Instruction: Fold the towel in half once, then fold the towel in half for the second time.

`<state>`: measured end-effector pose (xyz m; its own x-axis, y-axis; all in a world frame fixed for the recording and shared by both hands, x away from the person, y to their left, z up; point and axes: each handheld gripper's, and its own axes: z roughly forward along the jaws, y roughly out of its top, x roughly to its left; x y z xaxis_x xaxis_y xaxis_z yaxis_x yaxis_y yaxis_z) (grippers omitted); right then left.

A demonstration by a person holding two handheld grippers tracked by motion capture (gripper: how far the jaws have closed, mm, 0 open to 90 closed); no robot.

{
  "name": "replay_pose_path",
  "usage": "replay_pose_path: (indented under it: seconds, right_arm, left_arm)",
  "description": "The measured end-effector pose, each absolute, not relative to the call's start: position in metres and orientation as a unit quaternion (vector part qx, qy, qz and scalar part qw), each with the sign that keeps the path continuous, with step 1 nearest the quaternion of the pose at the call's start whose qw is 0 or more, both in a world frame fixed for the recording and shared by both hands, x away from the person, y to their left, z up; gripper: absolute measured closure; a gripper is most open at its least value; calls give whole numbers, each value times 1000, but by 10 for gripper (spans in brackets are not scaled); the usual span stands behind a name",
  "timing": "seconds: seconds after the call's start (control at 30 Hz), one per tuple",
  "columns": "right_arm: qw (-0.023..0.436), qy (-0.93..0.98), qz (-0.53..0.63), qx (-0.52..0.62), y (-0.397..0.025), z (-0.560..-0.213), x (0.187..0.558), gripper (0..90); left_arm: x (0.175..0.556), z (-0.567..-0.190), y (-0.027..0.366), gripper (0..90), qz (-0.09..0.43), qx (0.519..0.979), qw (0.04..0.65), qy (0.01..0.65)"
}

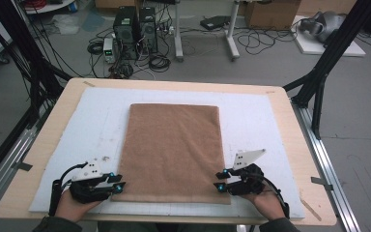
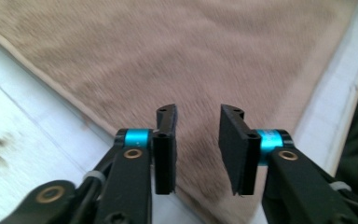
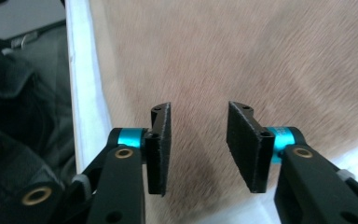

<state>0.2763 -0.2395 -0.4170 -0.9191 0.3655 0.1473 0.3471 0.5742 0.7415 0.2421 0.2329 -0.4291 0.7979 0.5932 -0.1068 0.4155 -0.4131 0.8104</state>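
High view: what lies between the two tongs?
In the high view, the towel's near edge lies between the left tongs and right tongs; nothing else.

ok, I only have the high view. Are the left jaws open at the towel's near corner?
Observer: Yes. The left gripper has its jaws apart over the brown towel, nothing between them.
Operator: And the right?
Observer: The right gripper is open too, jaws apart above the towel near its edge by the white mat.
Operator: Is either gripping cloth?
Observer: No. In both gripper views the gap between the pads is bare.
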Motion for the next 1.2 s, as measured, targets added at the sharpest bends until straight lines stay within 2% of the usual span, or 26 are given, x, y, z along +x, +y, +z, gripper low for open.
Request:
replay_pose_path:
  seconds: [0.13,0.33,0.47,0.67,1.2]
  right_arm:
    - [24,877,429,214,-237,-407,284,462]
    - [41,858,454,238,-233,-398,294,329]
    - [52,857,456,236,-225,-394,298,295]
    - [61,856,458,234,-220,-388,300,261]
    - [69,863,444,230,-225,-391,299,270]
  left_arm:
    - [253,-422,233,586,107,822,464,312]
    - [262,-413,227,408,122,814,468,322]
    - [264,-412,223,335,128,813,467,325]
    - [265,-414,216,307,127,813,468,323]
    - [273,-412,218,315,135,817,458,324]
